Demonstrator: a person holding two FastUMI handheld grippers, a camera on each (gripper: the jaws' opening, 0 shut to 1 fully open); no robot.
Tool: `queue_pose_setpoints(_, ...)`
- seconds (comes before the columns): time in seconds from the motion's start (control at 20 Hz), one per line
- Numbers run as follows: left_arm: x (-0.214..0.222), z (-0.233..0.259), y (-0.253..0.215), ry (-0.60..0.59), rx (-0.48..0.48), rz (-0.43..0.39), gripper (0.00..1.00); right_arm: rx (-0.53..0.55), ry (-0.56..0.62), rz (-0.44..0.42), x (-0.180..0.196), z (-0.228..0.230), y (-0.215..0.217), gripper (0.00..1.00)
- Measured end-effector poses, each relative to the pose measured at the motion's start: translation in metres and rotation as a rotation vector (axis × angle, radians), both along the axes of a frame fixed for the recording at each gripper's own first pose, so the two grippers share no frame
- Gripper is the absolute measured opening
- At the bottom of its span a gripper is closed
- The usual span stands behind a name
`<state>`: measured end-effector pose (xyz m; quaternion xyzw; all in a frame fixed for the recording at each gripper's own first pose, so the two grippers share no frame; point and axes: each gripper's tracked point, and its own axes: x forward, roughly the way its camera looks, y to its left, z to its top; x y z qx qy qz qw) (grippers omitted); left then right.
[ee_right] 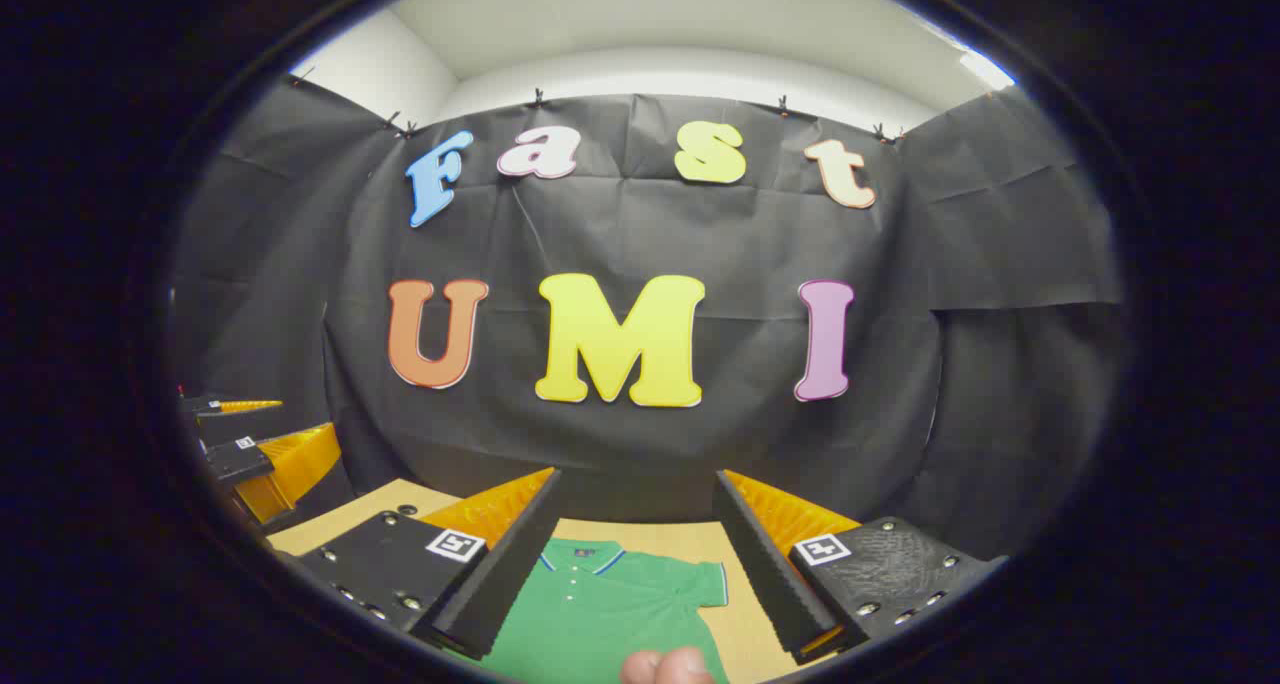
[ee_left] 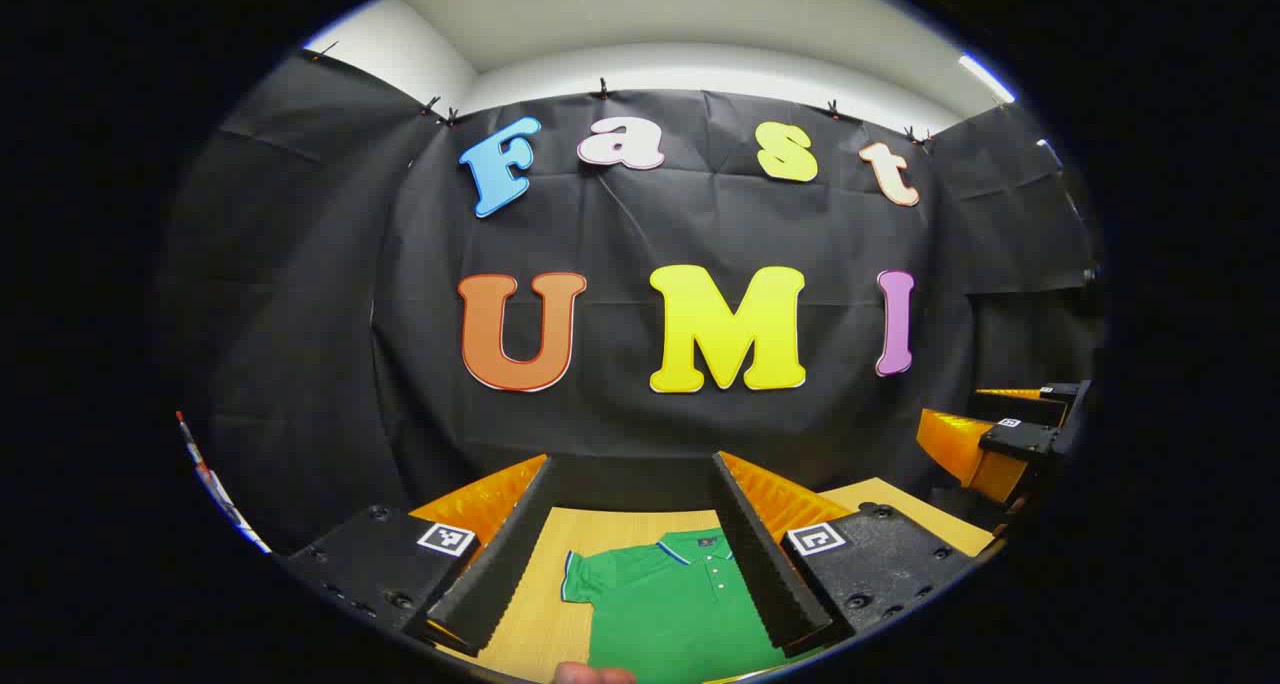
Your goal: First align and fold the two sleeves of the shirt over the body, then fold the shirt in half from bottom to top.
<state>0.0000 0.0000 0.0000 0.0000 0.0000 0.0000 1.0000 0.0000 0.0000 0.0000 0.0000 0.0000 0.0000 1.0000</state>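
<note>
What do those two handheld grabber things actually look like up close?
Each gripper, left and right, has two long ridged fingers spreading in a V. Behind each finger sits a dark bolted block with a small square black-and-white marker, over ribbed orange plastic.

- The shirt lies flat on the table, collar toward the back wall.
- The left gripper hangs above the shirt, fingers spread apart, and the right gripper is off to its right.
- In the right gripper view, that gripper hangs over the shirt, fingers apart.
</note>
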Motion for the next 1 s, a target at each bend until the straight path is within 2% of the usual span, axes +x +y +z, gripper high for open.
queue_pose_setpoints(0.75, 0.029, -0.004, -0.001, 0.034, 0.003, 0.014, 0.97, -0.017, 0.047, -0.018, 0.023, -0.011, -0.024, 0.96)
queue_pose_setpoints(1.0, 0.033, -0.005, -0.007, 0.042, -0.003, 0.004, 0.97, -0.028, 0.100, -0.006, 0.028, -0.023, -0.034, 0.97)
